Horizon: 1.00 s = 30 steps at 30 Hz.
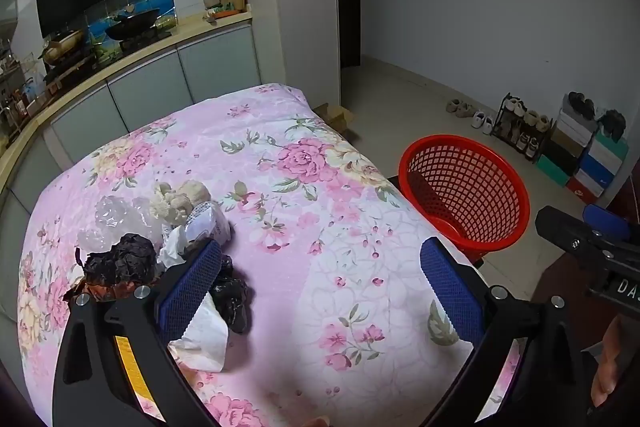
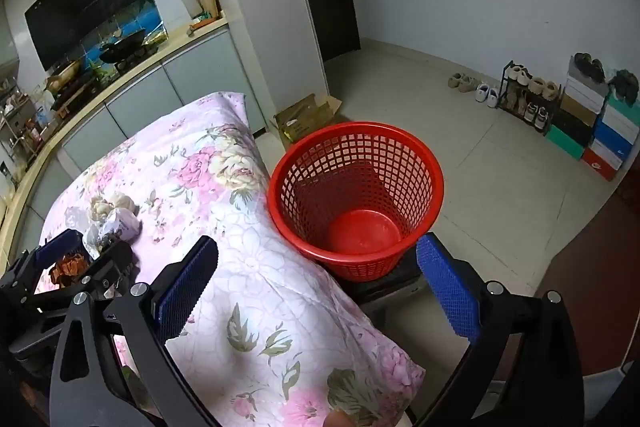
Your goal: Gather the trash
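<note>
A heap of trash (image 1: 168,243) lies on the floral cloth at the left: crumpled black paper (image 1: 120,261), clear plastic (image 1: 114,213), a beige lump (image 1: 178,199), white tissue (image 1: 204,337) and a black wad (image 1: 232,297). My left gripper (image 1: 322,289) hangs open just right of the heap, its left pad beside the tissue, nothing between the jaws. The red mesh basket (image 2: 356,195) stands empty on a dark stool past the table's right edge. My right gripper (image 2: 318,293) is open over the table edge, in front of the basket. The trash (image 2: 112,223) shows far left there.
The table wears a pink flowered cloth (image 1: 304,187). Behind runs a kitchen counter (image 1: 132,55) with a wok and pots. A cardboard box (image 2: 308,115) lies on the tiled floor beyond the basket; a shoe rack (image 2: 528,99) and stacked shoeboxes (image 2: 600,131) line the right wall.
</note>
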Motion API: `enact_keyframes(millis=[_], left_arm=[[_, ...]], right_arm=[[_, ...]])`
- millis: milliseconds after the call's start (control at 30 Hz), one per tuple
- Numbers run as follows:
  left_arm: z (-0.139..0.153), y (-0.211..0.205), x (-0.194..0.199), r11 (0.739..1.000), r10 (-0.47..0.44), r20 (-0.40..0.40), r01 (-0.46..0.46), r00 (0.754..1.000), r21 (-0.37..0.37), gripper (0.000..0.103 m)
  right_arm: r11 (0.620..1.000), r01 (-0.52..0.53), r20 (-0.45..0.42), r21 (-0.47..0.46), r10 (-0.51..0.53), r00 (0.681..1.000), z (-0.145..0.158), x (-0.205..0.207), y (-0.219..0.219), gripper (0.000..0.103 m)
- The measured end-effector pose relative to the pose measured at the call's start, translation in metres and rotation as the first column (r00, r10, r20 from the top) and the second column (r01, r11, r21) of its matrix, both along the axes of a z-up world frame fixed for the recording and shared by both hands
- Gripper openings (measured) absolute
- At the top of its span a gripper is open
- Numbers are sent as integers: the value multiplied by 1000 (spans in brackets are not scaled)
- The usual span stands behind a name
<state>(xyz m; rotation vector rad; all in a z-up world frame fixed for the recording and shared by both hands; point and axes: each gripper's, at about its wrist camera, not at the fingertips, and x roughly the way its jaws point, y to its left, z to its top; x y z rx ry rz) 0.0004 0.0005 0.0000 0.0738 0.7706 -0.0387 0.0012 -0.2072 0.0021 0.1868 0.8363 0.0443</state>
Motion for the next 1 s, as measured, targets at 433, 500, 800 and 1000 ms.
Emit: enact_keyframes(millis=[433,500,800,1000], left_arm=[[7,12,1,1000,0,7,0,1000,-3,96],[4,7,-2,1000,-2,8,2,1000,-2,96],[0,1,3,1000,-6,5,6,1000,2,96],[-3,2,6,1000,-4,2,4,1000,-1,96]], right_arm=[[1000,4,4,-5,-4,1000,-1,4,3,96],[1000,8,6,-3,-8,1000,2,3,1,96],[1000,27,4,-6,-27,1000,0,1,-4,96],[1000,25,-3,-13,-25,1000,-4,1,-3,96]])
